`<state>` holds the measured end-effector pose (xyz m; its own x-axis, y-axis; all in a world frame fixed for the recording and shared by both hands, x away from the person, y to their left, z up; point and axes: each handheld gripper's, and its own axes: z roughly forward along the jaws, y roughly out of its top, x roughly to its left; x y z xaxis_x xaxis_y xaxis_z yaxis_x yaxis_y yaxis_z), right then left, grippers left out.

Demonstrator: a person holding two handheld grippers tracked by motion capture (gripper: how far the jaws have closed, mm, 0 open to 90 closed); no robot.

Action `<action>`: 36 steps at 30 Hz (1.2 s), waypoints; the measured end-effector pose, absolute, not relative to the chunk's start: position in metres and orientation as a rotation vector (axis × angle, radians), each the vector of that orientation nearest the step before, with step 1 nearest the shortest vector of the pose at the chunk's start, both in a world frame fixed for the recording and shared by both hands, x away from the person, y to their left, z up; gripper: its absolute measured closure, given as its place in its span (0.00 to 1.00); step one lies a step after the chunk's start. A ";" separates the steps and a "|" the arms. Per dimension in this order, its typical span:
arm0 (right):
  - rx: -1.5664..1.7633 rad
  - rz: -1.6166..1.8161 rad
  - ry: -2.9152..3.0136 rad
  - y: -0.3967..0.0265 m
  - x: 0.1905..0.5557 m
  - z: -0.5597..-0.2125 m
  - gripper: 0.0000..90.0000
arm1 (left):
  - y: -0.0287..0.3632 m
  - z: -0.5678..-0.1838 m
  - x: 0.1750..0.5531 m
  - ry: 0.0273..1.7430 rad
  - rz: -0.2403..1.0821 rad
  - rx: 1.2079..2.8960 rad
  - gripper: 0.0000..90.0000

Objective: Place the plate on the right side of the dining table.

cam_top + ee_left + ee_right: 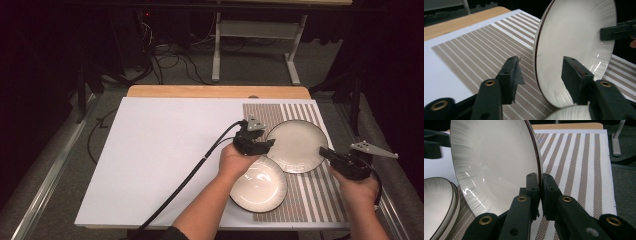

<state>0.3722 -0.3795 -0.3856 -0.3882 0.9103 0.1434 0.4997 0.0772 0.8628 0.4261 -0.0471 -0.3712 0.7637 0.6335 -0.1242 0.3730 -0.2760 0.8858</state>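
My left hand (235, 161): it comes in from the bottom of the high view, with the forearm slanting up and to the right; it sits just above the near plate and holds the left gripper (254, 141), which points right at the far plate.

My left gripper's jaws: in the left gripper view they stand wide apart; the rim of the far plate (574, 50) sits between them; one jaw is in front of the plate's white face and one is out over the mat; they do not pinch it.

My right hand (359, 192): it comes up at the right edge of the table, with the right gripper (330, 154) pointing left at the far plate's right rim.

My right gripper's jaws: in the right gripper view they are squeezed onto the dark rim of the far plate (496, 167), one jaw on each side.

Far plate (296, 146): white with a dark rim; it is on the striped mat (320, 200), between my two grippers; in both gripper views it looks tipped up on its edge.

Near plate (258, 183): white too; it lies at the mat's left edge, close to me, and its rim is tucked just under the far plate's rim.

Table (160, 150): a white top with a wood strip at the far edge; the mat covers its right side.
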 end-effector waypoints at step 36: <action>1.505 1.188 1.940 -0.382 0.387 -0.393 0.92 | 0.180 -0.396 0.306 0.946 0.509 1.655 0.00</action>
<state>0.3871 -0.3822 -0.3927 -0.3320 0.9271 0.1743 0.5766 0.0532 0.8153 0.3055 0.1803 -0.3963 0.5876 0.7969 -0.1403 0.3221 -0.0714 0.9440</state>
